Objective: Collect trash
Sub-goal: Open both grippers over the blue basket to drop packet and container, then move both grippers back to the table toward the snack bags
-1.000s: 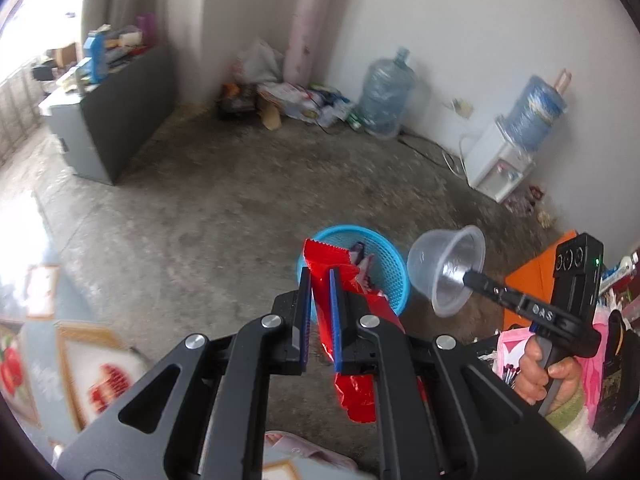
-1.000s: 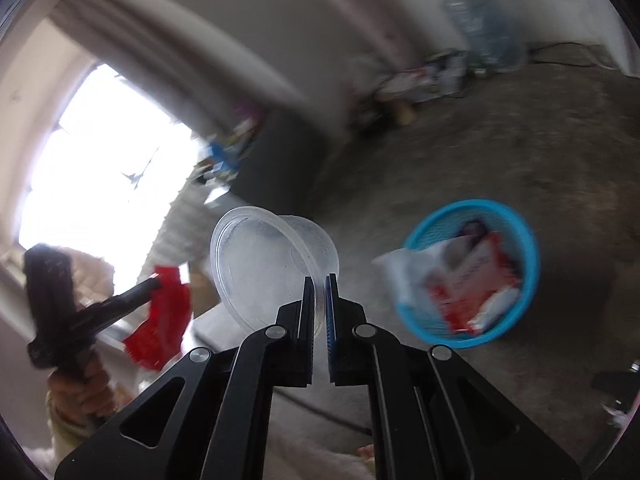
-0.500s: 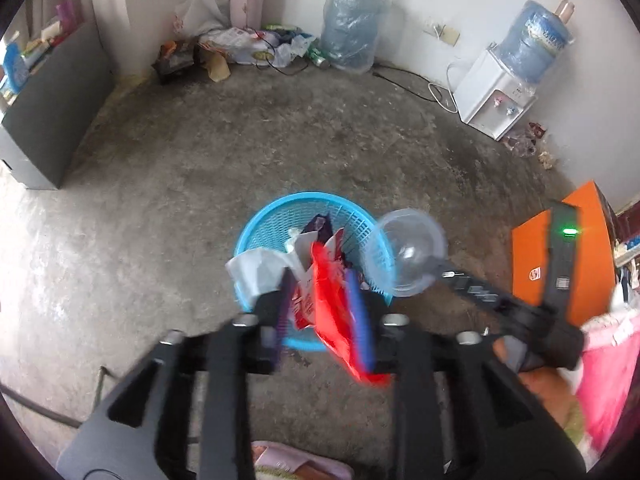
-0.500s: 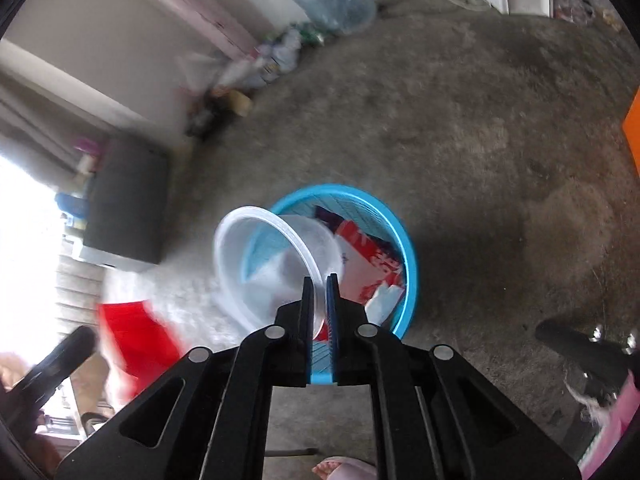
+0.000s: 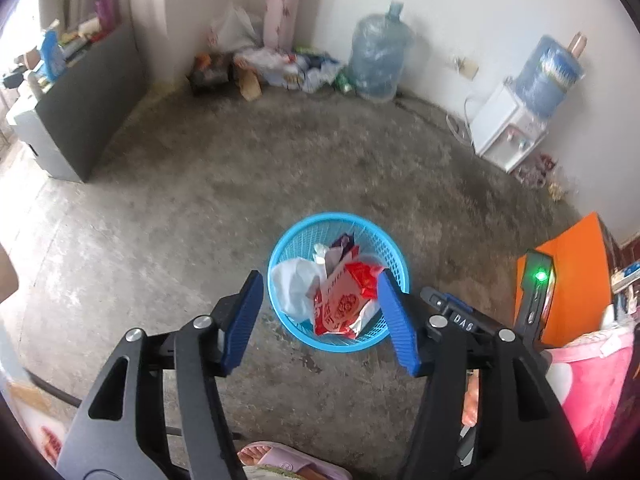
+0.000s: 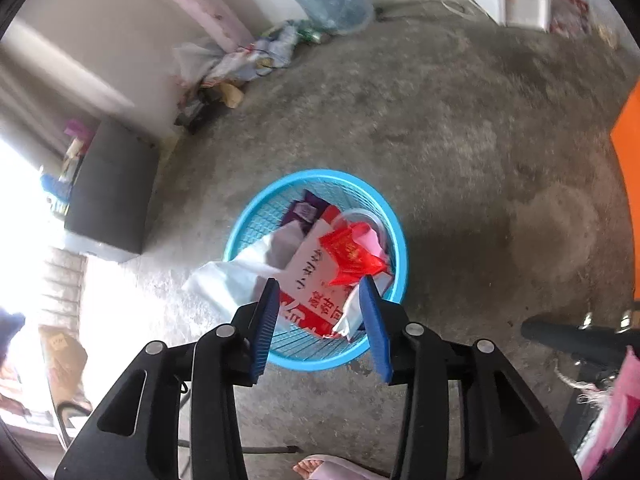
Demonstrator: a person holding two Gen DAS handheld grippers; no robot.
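Left gripper (image 5: 320, 280) spread wide, holding nothing. Right gripper (image 6: 318, 286) likewise wide and empty (blue pads bare). Both hang above the basket (image 5: 394, 254) on the concrete floor (image 5: 200, 200). Inside it: red wrapper (image 6: 350, 252), clear cup (image 6: 360, 216), white bag (image 6: 236, 276). Water jug (image 5: 378, 60) stands by the far wall.

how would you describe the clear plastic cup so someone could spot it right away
Find the blue basket on the concrete floor. The clear cup lies inside against its far right wall, partly under a red wrapper. It is the only see-through round thing among flat wrappers.
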